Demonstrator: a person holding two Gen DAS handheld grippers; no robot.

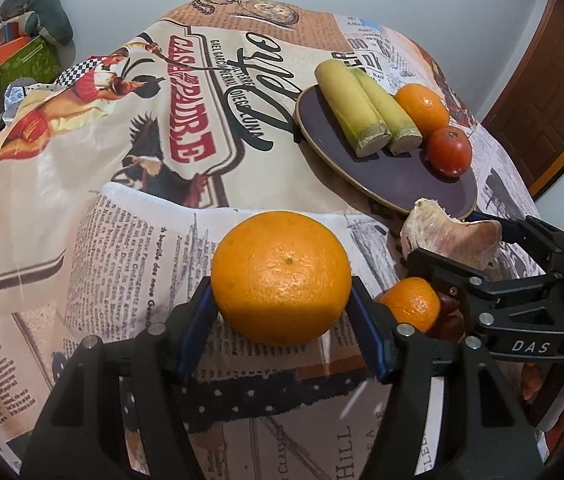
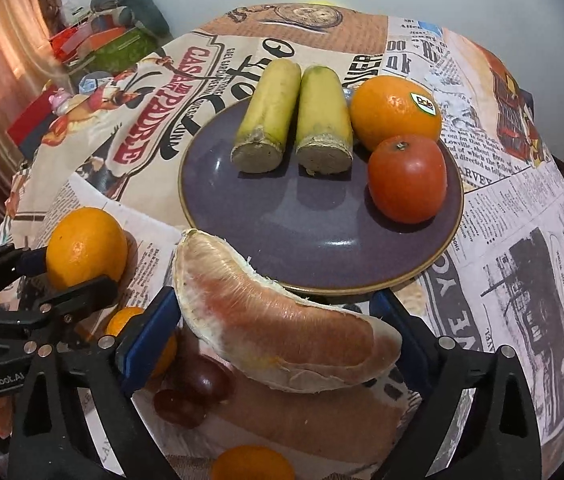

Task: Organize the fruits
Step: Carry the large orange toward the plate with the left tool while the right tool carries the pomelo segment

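1. Purple glazed plate (image 2: 321,248) with a gold rim sits on the worktop (image 2: 521,208), which is covered in glossy newspaper-print cloth.
2. On the plate: two cut cane pieces (image 2: 293,120), pale yellow-green, cylindrical, fibrous at the cut ends; a stickered orange (image 2: 393,116); a smooth red tomato (image 2: 407,180) touching it.
3. Left hand-held gripper (image 1: 282,312) is clenched on a big orange (image 1: 282,276), blue pads on both sides. Pebbled skin, round. It looks lifted just off the cloth, near the plate but not over it.
4. Right hand-held gripper (image 2: 274,320) brackets a peeled pomelo wedge (image 2: 282,320), pink flesh under a papery white membrane, crescent shape. Left pad looks close to touching; the right pad is partly hidden, so whether it is gripping or just around the wedge: cannot tell. The wedge tip reaches the plate's near rim.
5. Loose on the cloth near the grippers: small mandarin (image 1: 411,304), dark glossy grapes (image 2: 194,388), another orange fruit (image 2: 252,464) at the bottom edge.
6. Step, my read: carrying fruit to the plate, partway done.
7. Next move likely calls for bringing the wedge over the bare front of the plate, gently since it's soft. The orange can roll and needs a spot against the other fruit.
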